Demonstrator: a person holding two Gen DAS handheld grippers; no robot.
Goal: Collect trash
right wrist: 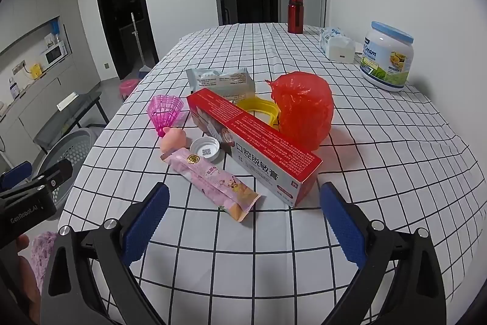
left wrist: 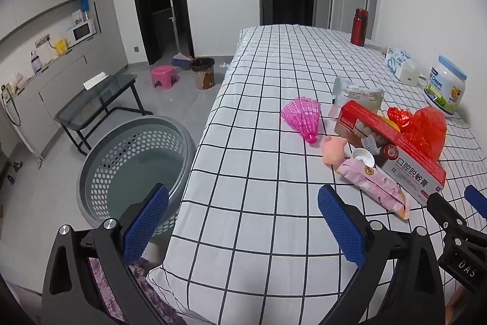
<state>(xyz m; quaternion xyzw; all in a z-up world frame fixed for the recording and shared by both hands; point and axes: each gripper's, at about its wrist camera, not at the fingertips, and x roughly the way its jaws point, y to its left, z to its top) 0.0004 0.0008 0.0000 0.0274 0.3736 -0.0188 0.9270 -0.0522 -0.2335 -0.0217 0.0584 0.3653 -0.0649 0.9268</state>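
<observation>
A heap of trash lies on the checked tablecloth (right wrist: 380,160): a red toothpaste box (right wrist: 252,142), a pink wrapper (right wrist: 213,181), a white cap (right wrist: 204,149), a pink toy (right wrist: 173,139), a pink shuttlecock (right wrist: 164,111), a red plastic bag (right wrist: 301,111), a yellow ring (right wrist: 258,108) and a pale packet (right wrist: 222,79). My right gripper (right wrist: 243,221) is open, just short of the wrapper and box. My left gripper (left wrist: 243,221) is open and empty over the table's left edge, beside a grey perforated basket (left wrist: 134,163) on the floor. The box (left wrist: 392,148) and wrapper (left wrist: 374,188) lie to its right.
A red bottle (right wrist: 295,14), a tissue pack (right wrist: 336,46) and a milk powder tub (right wrist: 386,60) stand at the far right of the table. On the floor are a wicker bin (left wrist: 203,72), a pink stool (left wrist: 164,75) and a glass side table (left wrist: 97,99).
</observation>
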